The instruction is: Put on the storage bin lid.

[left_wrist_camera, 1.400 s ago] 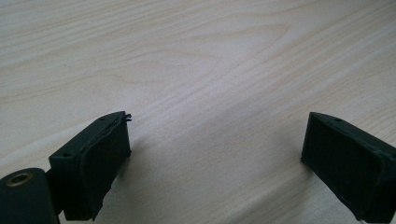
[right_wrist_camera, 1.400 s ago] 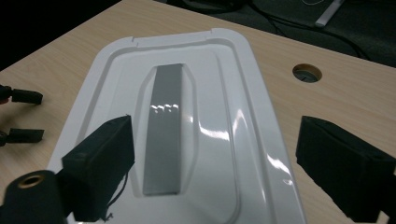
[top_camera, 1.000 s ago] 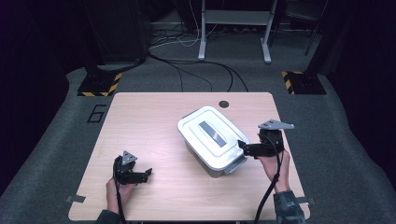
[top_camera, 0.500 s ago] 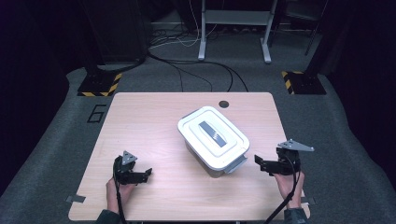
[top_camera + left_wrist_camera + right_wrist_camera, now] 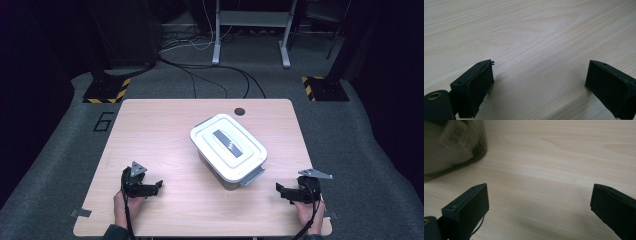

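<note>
You are resting both the left gripper (image 5: 156, 187) and the right gripper (image 5: 281, 190) on the bench (image 5: 165, 130) with fingers spread and empty, so take the stiff, probably light and slippery plastic box (image 5: 228, 150) by its side latch (image 5: 253, 176).

A lab: hazard-striped stand bases (image 5: 105, 91), floor cables (image 5: 210, 70), numbered carpet (image 5: 104, 121).

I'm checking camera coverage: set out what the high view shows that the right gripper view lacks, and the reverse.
High view alone: the box's white lid, the left gripper, both hands, the floor with its cables. Right gripper view alone: a barcode label on the box's clear wall, seen close. Both: the box, the wooden table and the right gripper with open jaws, holding nothing.
</note>
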`<action>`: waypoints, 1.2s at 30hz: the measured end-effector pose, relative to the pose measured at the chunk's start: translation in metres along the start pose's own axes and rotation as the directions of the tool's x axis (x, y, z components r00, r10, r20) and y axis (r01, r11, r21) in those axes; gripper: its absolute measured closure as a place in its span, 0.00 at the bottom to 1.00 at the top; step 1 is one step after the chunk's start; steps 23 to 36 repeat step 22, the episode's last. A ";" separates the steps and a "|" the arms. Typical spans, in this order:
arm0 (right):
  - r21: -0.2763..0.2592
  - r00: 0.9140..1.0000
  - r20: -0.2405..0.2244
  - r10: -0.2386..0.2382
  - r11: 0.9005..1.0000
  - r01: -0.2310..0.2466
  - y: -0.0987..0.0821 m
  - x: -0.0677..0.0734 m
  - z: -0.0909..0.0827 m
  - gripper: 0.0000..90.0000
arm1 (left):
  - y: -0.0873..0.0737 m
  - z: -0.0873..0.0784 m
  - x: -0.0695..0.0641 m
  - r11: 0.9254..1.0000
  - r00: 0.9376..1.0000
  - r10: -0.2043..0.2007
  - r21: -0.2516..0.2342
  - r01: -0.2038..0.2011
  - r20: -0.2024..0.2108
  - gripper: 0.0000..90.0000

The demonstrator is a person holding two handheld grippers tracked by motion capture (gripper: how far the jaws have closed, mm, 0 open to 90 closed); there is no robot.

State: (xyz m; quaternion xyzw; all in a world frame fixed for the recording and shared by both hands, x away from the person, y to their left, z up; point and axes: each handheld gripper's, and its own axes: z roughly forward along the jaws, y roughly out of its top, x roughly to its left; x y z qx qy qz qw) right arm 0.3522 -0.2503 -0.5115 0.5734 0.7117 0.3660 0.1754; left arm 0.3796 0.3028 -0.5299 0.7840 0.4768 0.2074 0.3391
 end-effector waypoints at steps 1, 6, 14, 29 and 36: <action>0.001 1.000 0.001 0.003 1.000 -0.003 -0.003 -0.001 0.002 0.01 | 0.000 0.000 0.000 1.000 1.000 0.000 0.001 0.000 0.000 0.08; 0.001 0.999 0.039 -0.013 1.000 0.013 -0.014 -0.001 0.005 0.02 | 0.000 0.000 0.000 1.000 1.000 0.000 0.001 0.000 0.000 0.08; 0.035 0.988 0.119 -0.103 0.994 0.099 -0.016 0.009 0.010 0.00 | 0.000 0.000 0.000 1.000 1.000 0.000 0.001 0.000 0.000 0.08; 0.029 0.985 0.131 -0.112 0.994 0.109 -0.017 0.012 0.012 0.00 | 0.000 0.000 0.000 1.000 1.000 0.000 0.001 0.000 0.000 0.08; 0.029 0.985 0.131 -0.112 0.994 0.109 -0.017 0.012 0.012 0.00 | 0.000 0.000 0.000 1.000 1.000 0.000 0.001 0.000 0.000 0.08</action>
